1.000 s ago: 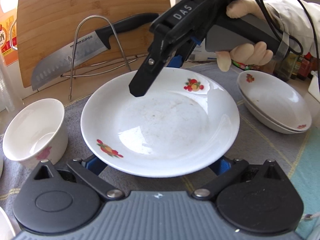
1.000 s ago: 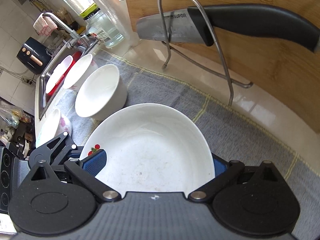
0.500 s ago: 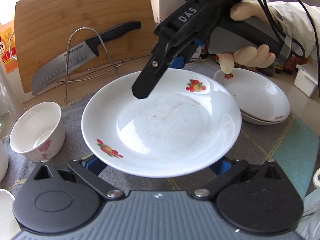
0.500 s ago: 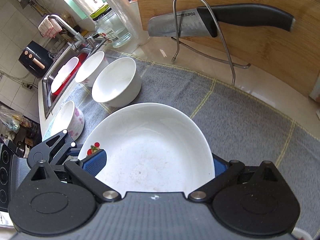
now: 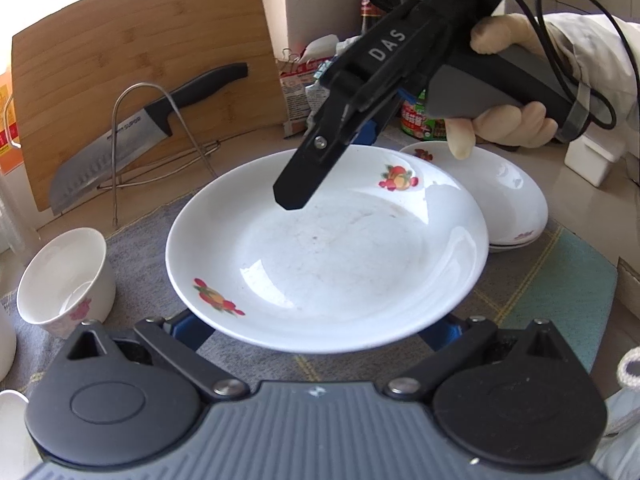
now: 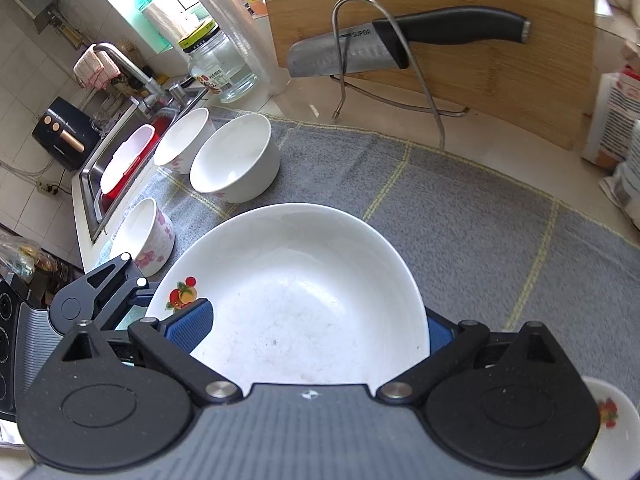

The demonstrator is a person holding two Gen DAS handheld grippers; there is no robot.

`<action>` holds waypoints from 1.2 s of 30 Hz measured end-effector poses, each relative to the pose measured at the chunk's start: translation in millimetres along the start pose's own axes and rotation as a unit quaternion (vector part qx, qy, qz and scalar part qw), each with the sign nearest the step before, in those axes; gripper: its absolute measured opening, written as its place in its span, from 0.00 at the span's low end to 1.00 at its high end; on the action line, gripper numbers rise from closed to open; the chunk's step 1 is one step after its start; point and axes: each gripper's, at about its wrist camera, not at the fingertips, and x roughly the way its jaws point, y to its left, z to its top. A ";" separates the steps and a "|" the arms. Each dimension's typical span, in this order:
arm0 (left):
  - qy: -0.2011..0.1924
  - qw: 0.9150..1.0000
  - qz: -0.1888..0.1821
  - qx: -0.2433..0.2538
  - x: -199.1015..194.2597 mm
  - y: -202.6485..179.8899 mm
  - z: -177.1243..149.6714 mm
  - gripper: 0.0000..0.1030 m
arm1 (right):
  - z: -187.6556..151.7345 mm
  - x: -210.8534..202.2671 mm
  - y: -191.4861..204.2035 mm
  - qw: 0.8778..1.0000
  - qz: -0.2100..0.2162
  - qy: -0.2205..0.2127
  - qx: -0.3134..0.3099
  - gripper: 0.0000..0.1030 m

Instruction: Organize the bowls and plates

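White round ceramic plate with fruit prints (image 5: 328,256) is lifted above the grey cloth (image 6: 500,232). Right gripper (image 6: 308,330) pinches its far rim. Left gripper (image 5: 320,330) sits under its near edge; grip unclear.

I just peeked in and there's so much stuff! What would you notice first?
First, the big white plate with fruit pictures, held up in the middle above the grey mat, with the right tool over its far rim. Then the black-handled knife on a wire stand against the wooden cutting board, behind the plate to the left.

"das" on right claw (image 5: 298,196), "supor" on knife (image 6: 352,54) blade
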 end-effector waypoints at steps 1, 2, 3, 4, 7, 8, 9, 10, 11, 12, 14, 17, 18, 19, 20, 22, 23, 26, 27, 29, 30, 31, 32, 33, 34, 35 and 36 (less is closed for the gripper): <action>-0.001 1.000 -0.002 0.003 -0.2 -1.8 1.0 1.00 | -2.1 -3.2 -0.6 1.000 -0.002 -0.002 0.002 1.00; -0.002 1.000 -0.003 0.006 0.2 -3.5 2.2 1.00 | -4.4 -6.3 -0.9 1.000 -0.004 -0.004 0.004 1.00; -0.003 1.000 -0.006 0.009 1.5 -4.8 3.9 1.00 | -7.0 -9.5 -1.4 1.000 -0.006 -0.007 0.006 1.00; -0.004 1.000 -0.008 0.012 2.7 -6.4 5.8 1.00 | -9.3 -12.3 -2.1 1.000 -0.008 -0.009 0.008 1.00; -0.007 1.000 -0.014 0.022 5.1 -13.2 10.2 0.99 | -16.6 -22.2 -5.8 1.000 -0.014 -0.016 0.014 1.00; -0.009 0.999 -0.017 0.026 5.8 -15.8 11.9 0.99 | -19.5 -25.6 -7.5 1.000 -0.017 -0.019 0.018 1.00; -0.010 0.999 -0.020 0.029 7.3 -18.0 14.2 1.00 | -22.2 -28.9 -9.3 0.999 -0.019 -0.022 0.021 1.00; -0.011 0.999 -0.023 0.033 8.4 -20.8 15.7 1.00 | -25.1 -32.4 -11.7 0.999 -0.020 -0.024 0.024 1.00; -0.012 0.999 -0.026 0.037 9.8 -23.5 17.1 1.00 | -28.1 -35.5 -14.1 0.999 -0.021 -0.027 0.029 1.00; -0.012 0.999 -0.029 0.041 11.5 -25.6 18.8 1.00 | -31.1 -38.6 -16.5 0.999 -0.023 -0.029 0.033 1.00; -0.012 0.998 -0.035 0.050 15.0 -30.9 22.1 1.00 | -37.8 -45.6 -21.1 0.998 -0.026 -0.035 0.040 1.00; -0.013 0.997 -0.044 0.061 17.9 -41.0 25.7 1.00 | -48.0 -56.4 -27.2 0.997 -0.032 -0.043 0.050 1.00; -0.013 0.997 -0.048 0.064 19.7 -43.8 27.3 1.00 | -50.9 -59.8 -29.3 0.997 -0.034 -0.045 0.052 1.00; -0.014 0.996 -0.051 0.067 21.5 -47.2 28.9 1.00 | -53.7 -63.4 -31.7 0.997 -0.036 -0.048 0.055 1.00; -0.013 0.996 -0.055 0.070 23.8 -50.1 30.7 1.00 | -56.7 -66.9 -34.4 0.996 -0.038 -0.051 0.059 1.00; -0.015 0.995 -0.061 0.076 27.7 -56.1 34.0 1.00 | -62.7 -73.2 -39.8 0.996 -0.043 -0.054 0.065 1.00; -0.015 0.995 -0.065 0.079 29.9 -59.9 35.8 1.00 | -66.0 -76.3 -42.6 0.995 -0.045 -0.056 0.069 1.00; -0.012 0.993 -0.077 0.084 37.6 -68.2 40.9 1.00 | -74.9 -83.6 -49.9 0.994 -0.051 -0.060 0.079 1.00; -0.010 0.993 -0.081 0.084 40.6 -70.3 42.5 0.99 | -78.0 -85.7 -52.7 0.993 -0.052 -0.062 0.083 1.00; -0.007 0.992 -0.086 0.087 45.8 -75.0 44.4 1.00 | -83.6 -88.6 -57.7 0.993 -0.053 -0.064 0.089 1.00; -0.005 0.992 -0.089 0.089 48.0 -77.7 44.9 1.00 | -86.5 -90.0 -61.0 0.992 -0.054 -0.065 0.093 1.00; -0.004 0.992 -0.091 0.090 50.0 -80.2 45.5 1.00 | -89.5 -91.1 -63.9 0.992 -0.054 -0.065 0.095 1.00; -0.002 0.991 -0.093 0.091 51.9 -82.3 46.4 1.00 | -92.1 -91.9 -66.4 0.992 -0.055 -0.064 0.097 1.00; 0.000 0.991 -0.096 0.091 52.5 -85.5 46.8 1.00 | -94.4 -92.5 -68.9 0.991 -0.056 -0.065 0.100 1.00; 0.002 0.991 -0.099 0.090 54.3 -86.9 47.7 1.00 | -97.1 -93.3 -72.3 0.991 -0.056 -0.066 0.104 1.00; 0.004 0.991 -0.102 0.090 57.1 -88.1 49.0 1.00 | -99.1 -93.5 -74.7 0.991 -0.057 -0.065 0.106 1.00; 0.006 0.991 -0.103 0.090 58.5 -89.5 49.8 0.99 | -101.0 -93.7 -76.8 0.990 -0.057 -0.065 0.108 1.00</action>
